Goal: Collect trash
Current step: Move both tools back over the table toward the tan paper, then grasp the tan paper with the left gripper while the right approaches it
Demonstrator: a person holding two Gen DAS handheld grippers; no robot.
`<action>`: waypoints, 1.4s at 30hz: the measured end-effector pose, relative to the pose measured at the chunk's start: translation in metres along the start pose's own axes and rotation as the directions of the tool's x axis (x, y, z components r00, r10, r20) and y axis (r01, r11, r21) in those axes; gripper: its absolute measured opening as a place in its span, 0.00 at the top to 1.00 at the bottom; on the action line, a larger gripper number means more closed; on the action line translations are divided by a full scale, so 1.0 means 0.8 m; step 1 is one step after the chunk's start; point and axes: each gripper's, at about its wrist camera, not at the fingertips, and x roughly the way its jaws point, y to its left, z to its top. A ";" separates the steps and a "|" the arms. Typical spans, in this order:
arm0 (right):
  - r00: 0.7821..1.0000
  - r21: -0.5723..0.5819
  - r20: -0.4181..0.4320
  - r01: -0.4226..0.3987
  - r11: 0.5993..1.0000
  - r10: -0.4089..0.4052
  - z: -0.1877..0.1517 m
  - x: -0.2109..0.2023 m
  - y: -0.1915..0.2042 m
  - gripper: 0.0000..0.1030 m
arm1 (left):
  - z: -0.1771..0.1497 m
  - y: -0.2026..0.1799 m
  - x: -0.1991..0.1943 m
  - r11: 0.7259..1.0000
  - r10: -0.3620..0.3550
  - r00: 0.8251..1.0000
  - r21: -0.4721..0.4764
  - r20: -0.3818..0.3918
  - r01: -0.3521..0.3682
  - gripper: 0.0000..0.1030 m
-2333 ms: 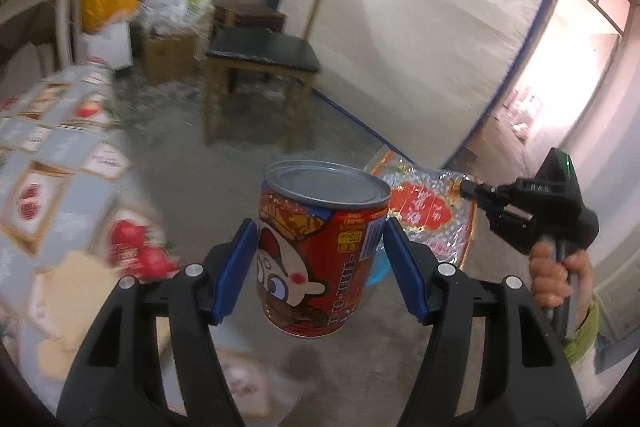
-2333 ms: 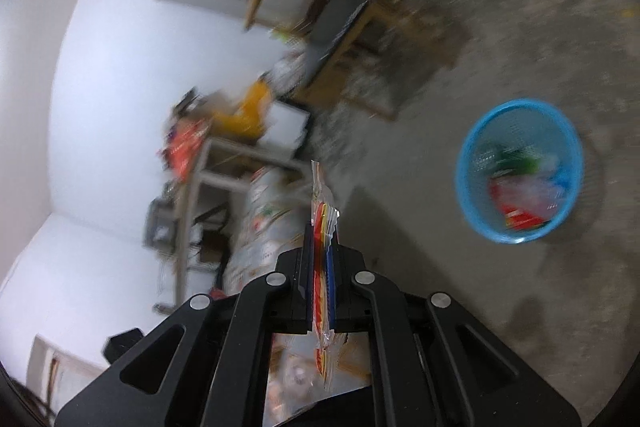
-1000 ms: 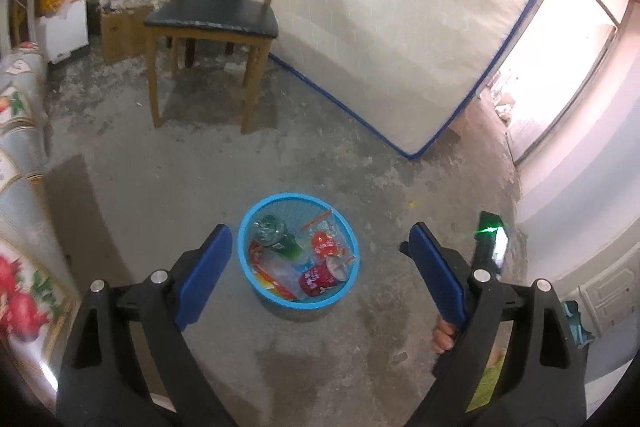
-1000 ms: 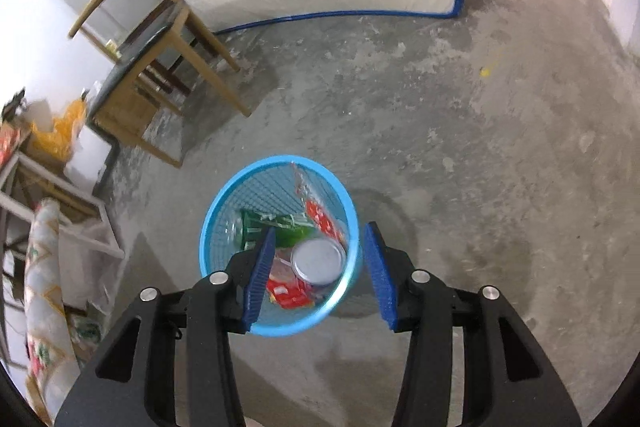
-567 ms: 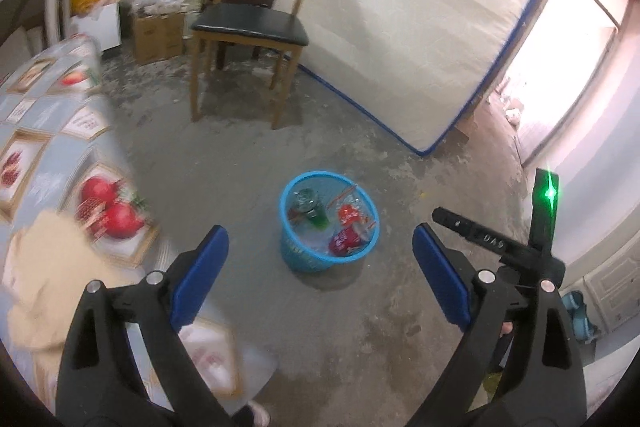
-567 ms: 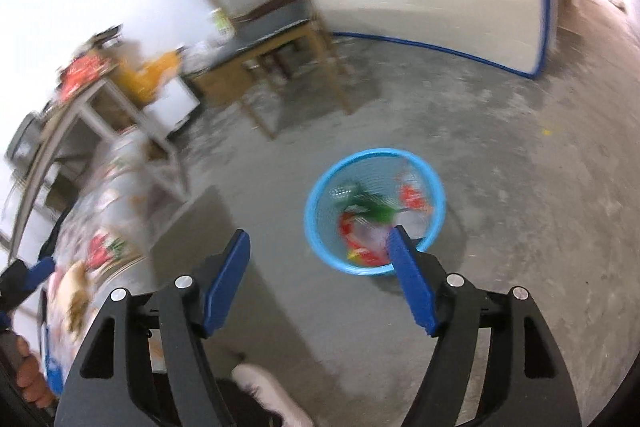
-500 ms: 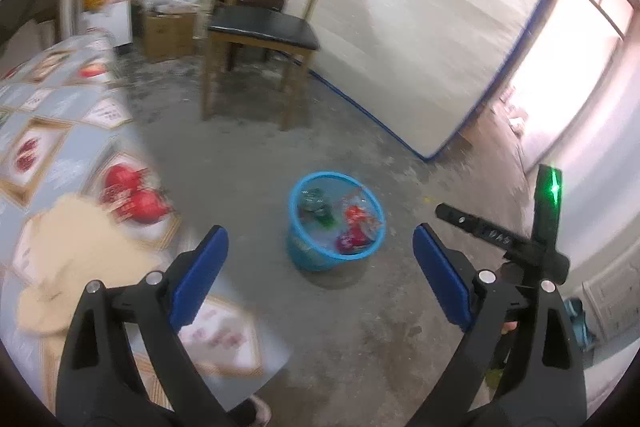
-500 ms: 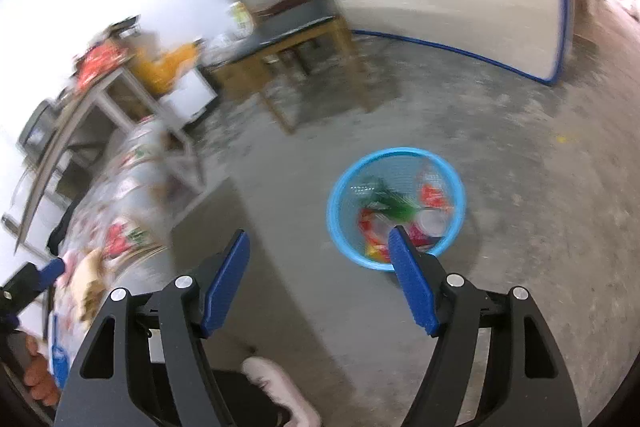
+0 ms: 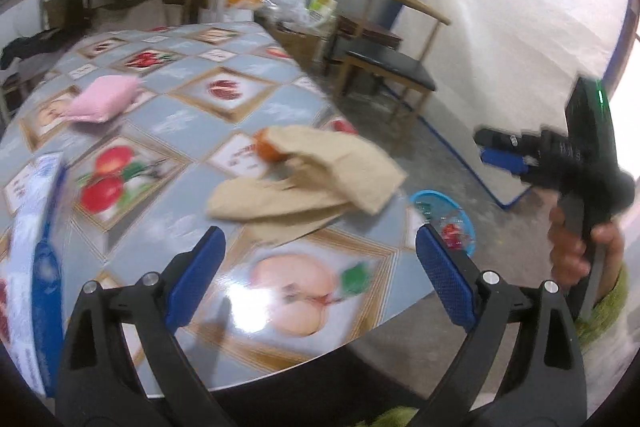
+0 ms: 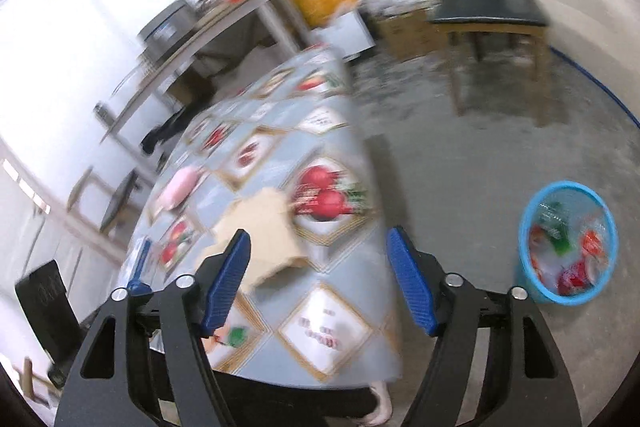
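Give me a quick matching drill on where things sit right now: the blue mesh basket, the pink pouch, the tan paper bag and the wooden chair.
Things:
1. blue mesh basket
2. pink pouch
3. tan paper bag
4. wooden chair with a black seat

Places:
A. near the table's edge
B. on the floor, holding trash
C. beside the white mattress
D. far side of the tablecloth

Pairs: 1-B, 2-D, 3-A, 4-C

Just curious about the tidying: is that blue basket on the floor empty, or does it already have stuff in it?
Not empty. The blue basket stands upright on the floor and holds red, green and clear pieces of trash.
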 end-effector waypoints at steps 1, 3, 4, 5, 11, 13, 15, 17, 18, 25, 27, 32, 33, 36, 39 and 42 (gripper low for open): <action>1.000 -0.033 -0.019 0.003 0.999 -0.003 0.003 0.015 0.019 0.41 | -0.006 0.008 -0.003 1.000 0.017 1.000 0.001 0.010 -0.017 0.11; 0.998 -0.071 -0.053 0.021 0.997 -0.025 0.009 0.039 0.044 0.53 | -0.012 0.020 -0.006 0.999 0.043 0.999 -0.004 0.021 -0.043 0.11; 0.998 -0.081 -0.064 0.024 0.996 -0.029 0.009 0.046 0.052 0.55 | -0.014 0.021 -0.007 0.999 0.052 0.998 -0.007 0.031 -0.052 0.11; 0.997 -0.092 -0.077 0.022 0.995 -0.029 0.012 0.057 0.060 0.58 | -0.015 0.023 -0.007 0.998 0.060 0.997 -0.011 0.047 -0.059 0.11; 0.984 -0.095 -0.163 0.054 0.994 -0.069 0.026 0.117 0.073 0.78 | -0.021 0.039 -0.018 0.999 0.043 0.994 0.012 0.100 -0.044 0.11; 0.978 -0.083 -0.198 0.052 0.995 -0.068 0.025 0.131 0.074 0.81 | -0.023 0.042 -0.018 0.999 0.029 0.994 0.024 0.107 -0.031 0.11; 0.967 -0.070 -0.250 0.036 0.997 -0.052 0.019 0.146 0.076 0.86 | -0.025 0.046 -0.017 0.999 0.011 0.994 0.031 0.108 -0.014 0.12; 0.956 -0.060 -0.290 0.021 0.998 -0.038 0.013 0.159 0.081 0.89 | -0.027 0.050 -0.015 0.999 -0.004 0.995 0.034 0.101 0.001 0.16; 0.950 -0.053 -0.312 0.009 0.999 -0.026 0.010 0.165 0.083 0.90 | -0.028 0.053 -0.013 0.999 -0.013 0.996 0.032 0.092 0.010 0.18; 0.885 -0.030 -0.461 -0.090 0.996 0.066 -0.028 0.186 0.105 0.91 | -0.037 0.059 -0.004 0.998 -0.049 0.998 0.041 0.038 0.048 0.21; 0.864 -0.017 -0.492 -0.130 0.991 0.105 -0.037 0.187 0.111 0.91 | -0.039 0.057 -0.001 0.997 -0.056 0.998 0.051 0.029 0.054 0.21; 0.810 0.015 -0.556 -0.213 0.977 0.185 -0.057 0.190 0.125 0.91 | -0.041 0.051 0.005 0.996 -0.056 0.998 0.073 0.020 0.055 0.21; 0.803 0.008 -0.566 -0.225 0.974 0.190 -0.061 0.189 0.129 0.91 | -0.041 0.050 0.005 0.996 -0.058 0.998 0.075 0.018 0.057 0.21; 0.779 0.015 -0.590 -0.255 0.967 0.215 -0.068 0.191 0.137 0.91 | -0.041 0.047 0.009 0.994 -0.069 0.998 0.080 0.000 0.068 0.21; 0.762 0.032 -0.602 -0.278 0.960 0.240 -0.071 0.194 0.139 0.91 | -0.043 0.046 0.018 0.994 -0.073 0.997 0.080 -0.039 0.076 0.21; 0.753 0.051 -0.604 -0.291 0.955 0.261 -0.070 0.194 0.134 0.91 | -0.044 0.044 0.025 0.994 -0.068 0.996 0.082 -0.059 0.072 0.21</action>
